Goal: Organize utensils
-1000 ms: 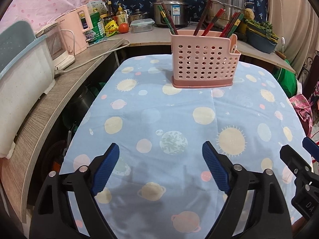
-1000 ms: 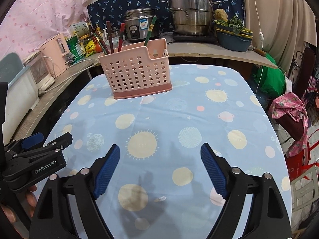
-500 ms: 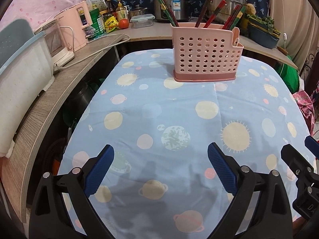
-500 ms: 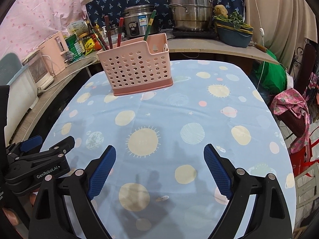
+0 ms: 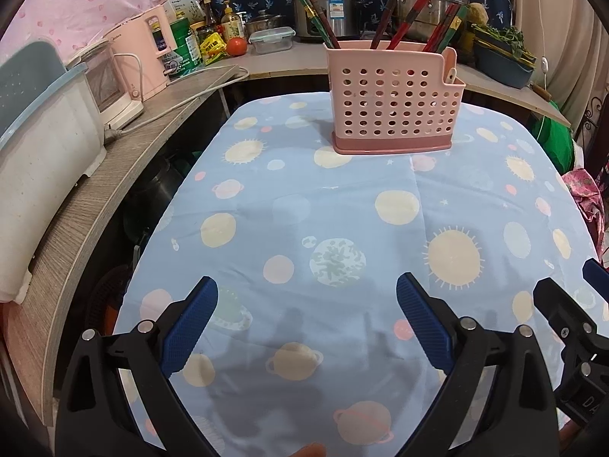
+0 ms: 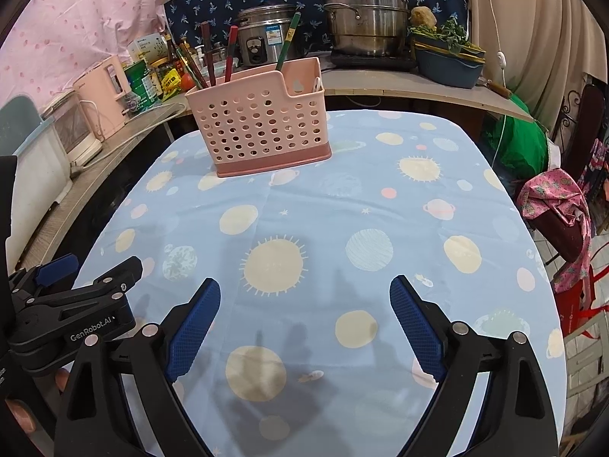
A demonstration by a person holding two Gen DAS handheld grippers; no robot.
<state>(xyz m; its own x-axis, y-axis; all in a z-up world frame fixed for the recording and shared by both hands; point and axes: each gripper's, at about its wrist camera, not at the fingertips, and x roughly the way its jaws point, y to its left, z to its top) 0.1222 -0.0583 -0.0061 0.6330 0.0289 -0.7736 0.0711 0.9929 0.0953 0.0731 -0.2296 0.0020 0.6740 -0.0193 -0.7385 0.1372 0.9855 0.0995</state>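
Observation:
A pink perforated utensil basket (image 5: 394, 103) stands at the far end of the table; it also shows in the right wrist view (image 6: 262, 129). Several red, brown and green chopsticks (image 5: 396, 15) stand in it, seen too in the right wrist view (image 6: 228, 57). A white spoon handle (image 6: 318, 83) pokes from its side pocket. My left gripper (image 5: 306, 316) is open and empty over the near table edge. My right gripper (image 6: 304, 314) is open and empty beside it, well short of the basket.
The table has a blue planet-print cloth (image 5: 342, 209). A wooden counter (image 5: 95, 190) runs along the left with a white bin (image 5: 34, 152) and a pink kettle (image 5: 141, 61). Steel pots (image 6: 365, 11) stand behind. A chair with pink cloth (image 6: 555, 209) is at right.
Both grippers have pulled back slightly and tilted, so the basket sits a little lower and farther in both views. Both stay open and empty.

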